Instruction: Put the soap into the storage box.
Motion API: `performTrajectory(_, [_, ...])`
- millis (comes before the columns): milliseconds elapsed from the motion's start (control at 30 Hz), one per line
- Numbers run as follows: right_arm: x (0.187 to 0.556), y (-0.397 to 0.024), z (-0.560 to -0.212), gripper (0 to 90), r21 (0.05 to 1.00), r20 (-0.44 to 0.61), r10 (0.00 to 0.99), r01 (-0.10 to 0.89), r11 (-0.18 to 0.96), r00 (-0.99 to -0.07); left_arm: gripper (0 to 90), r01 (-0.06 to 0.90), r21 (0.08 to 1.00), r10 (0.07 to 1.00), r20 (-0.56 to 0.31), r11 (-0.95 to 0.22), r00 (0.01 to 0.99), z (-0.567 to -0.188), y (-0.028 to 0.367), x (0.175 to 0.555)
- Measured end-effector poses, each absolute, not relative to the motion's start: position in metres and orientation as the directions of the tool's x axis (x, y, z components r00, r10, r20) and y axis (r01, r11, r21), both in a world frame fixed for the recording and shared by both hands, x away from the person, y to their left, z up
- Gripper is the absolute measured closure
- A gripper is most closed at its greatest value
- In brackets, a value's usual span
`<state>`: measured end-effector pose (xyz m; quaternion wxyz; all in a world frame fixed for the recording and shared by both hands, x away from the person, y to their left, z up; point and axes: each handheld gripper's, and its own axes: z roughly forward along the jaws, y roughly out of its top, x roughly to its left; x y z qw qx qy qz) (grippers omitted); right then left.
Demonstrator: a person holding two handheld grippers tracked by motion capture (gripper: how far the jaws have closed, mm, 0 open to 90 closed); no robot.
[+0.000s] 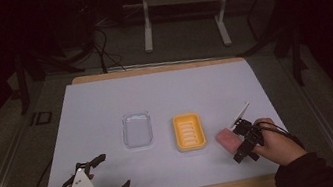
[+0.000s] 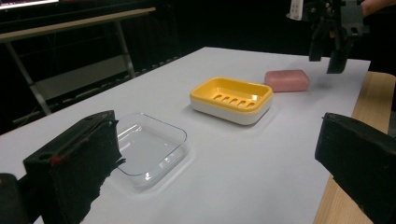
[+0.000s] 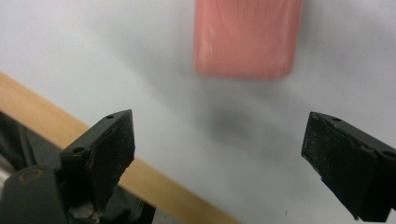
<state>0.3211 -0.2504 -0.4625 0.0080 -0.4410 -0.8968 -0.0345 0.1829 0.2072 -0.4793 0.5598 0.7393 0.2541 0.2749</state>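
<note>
Soap (image 3: pixel 246 37) lies on the sheet, just ahead of the open right claw (image 3: pixel 219 163).

Clear tray (image 2: pixel 152 151), yellow soap dish (image 2: pixel 232 99), pink soap (image 2: pixel 286 80), white table (image 2: pixel 261 172)

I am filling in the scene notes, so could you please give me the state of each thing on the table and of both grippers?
Pink soap bar: lying flat on the white sheet, beside the dish, not held.
Yellow soap dish: upright, empty.
Clear lid: lying apart from the dish, empty.
Right gripper: open, near the soap, nothing between its jaws.
Left gripper: open, holding nothing.
</note>
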Motion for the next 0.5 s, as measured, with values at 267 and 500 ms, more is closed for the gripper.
performTrajectory(267, [0.326, -0.239, -0.458, 9.6, 0.156, 0.035, 0.769, 0.763, 0.627, -0.639, 0.6, 0.069, 0.967, 0.682, 0.121, -0.245, 0.721, -0.479, 0.207, 0.183])
performTrajectory(500, [0.334, -0.234, -0.457, 9.6, 0.243, 0.042, 0.792, 0.775, 0.584, -0.609, 0.6, 0.068, 0.968, 0.682, 0.121, -0.244, 0.721, -0.479, 0.207, 0.183])
